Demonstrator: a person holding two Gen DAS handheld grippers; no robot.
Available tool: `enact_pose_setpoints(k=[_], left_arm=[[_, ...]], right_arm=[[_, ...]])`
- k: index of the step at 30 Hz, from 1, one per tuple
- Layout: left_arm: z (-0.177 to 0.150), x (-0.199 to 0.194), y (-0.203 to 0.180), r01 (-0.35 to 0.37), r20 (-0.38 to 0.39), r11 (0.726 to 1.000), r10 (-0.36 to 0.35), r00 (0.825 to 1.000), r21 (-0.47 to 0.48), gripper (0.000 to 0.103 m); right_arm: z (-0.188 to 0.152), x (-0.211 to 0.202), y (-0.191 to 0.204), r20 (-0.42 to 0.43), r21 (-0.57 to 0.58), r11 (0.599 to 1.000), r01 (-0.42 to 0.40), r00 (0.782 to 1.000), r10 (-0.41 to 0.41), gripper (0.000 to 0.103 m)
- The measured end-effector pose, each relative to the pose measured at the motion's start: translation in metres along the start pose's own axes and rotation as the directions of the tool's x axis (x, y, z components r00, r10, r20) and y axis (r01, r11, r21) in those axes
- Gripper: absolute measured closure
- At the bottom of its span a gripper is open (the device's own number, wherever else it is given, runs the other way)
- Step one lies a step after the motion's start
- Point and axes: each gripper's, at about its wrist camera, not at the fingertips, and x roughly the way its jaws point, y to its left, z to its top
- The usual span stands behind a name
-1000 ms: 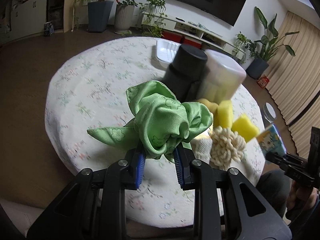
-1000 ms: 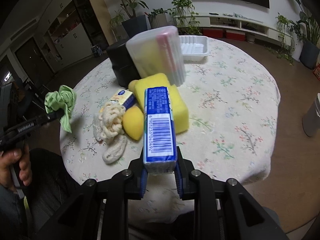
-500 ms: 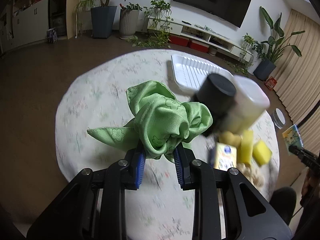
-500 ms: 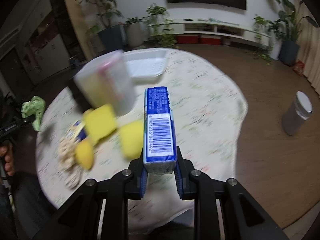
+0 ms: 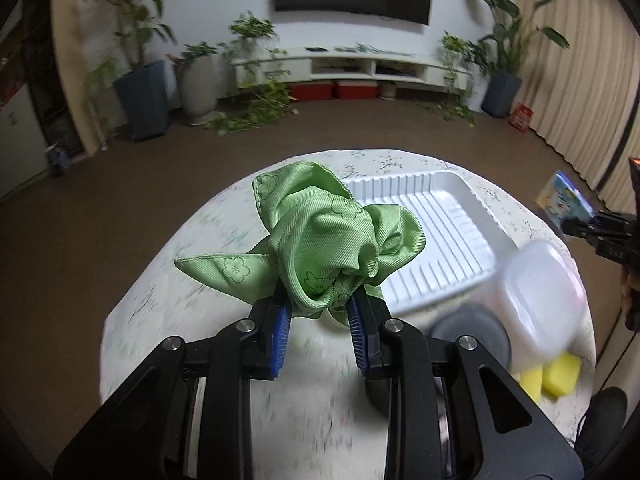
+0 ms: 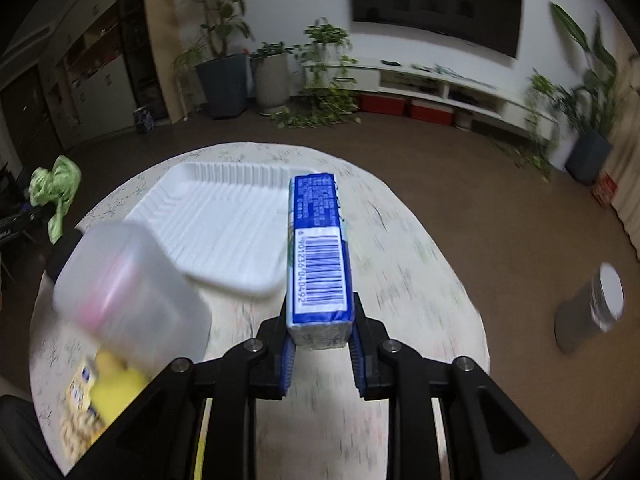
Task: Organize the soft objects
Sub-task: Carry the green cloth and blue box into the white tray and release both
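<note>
**Both hands loaded, tray ahead**

The left gripper (image 5: 318,310) has its jaws clamped on a bunched green cloth (image 5: 326,242), which billows up and forward from between the blue pads, one corner trailing off to the left. The right gripper (image 6: 322,346) is closed on a blue tissue pack (image 6: 318,250), pinched at its near end so the barcode side faces up and the length juts straight ahead. Both loads are held clear above the round table (image 5: 180,268), aimed at the empty white ribbed tray (image 5: 444,236); I'd guess that is where the soft things get gathered. Near the tray stand a translucent lidded container (image 6: 128,292) and yellow sponges (image 5: 554,372), much blurred.
</note>
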Motion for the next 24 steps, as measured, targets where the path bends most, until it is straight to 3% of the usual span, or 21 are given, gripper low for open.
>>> enact_pose_setpoints(k=[7,12,24], left_arm=[[0.036,0.071,-0.006,0.091,-0.099,0.993,-0.084,0.992,0.072,0.078],[0.038,0.106,-0.016,0.107,-0.170,0.986,-0.084,0.982,0.125,0.076],[0.016,0.129,-0.015,0.132,-0.243,0.986,-0.104,0.965,0.104,0.072]], right_arm=[[0.046,0.058,0.015,-0.036,-0.103,0.992,-0.073,0.997,0.070,0.078],[0.064,0.095,0.028,-0.092,-0.175,0.978,-0.117,0.991,0.102,0.078],[0.066,0.162,0.055,-0.203,-0.234,0.962,-0.140,0.975,0.093,0.077]])
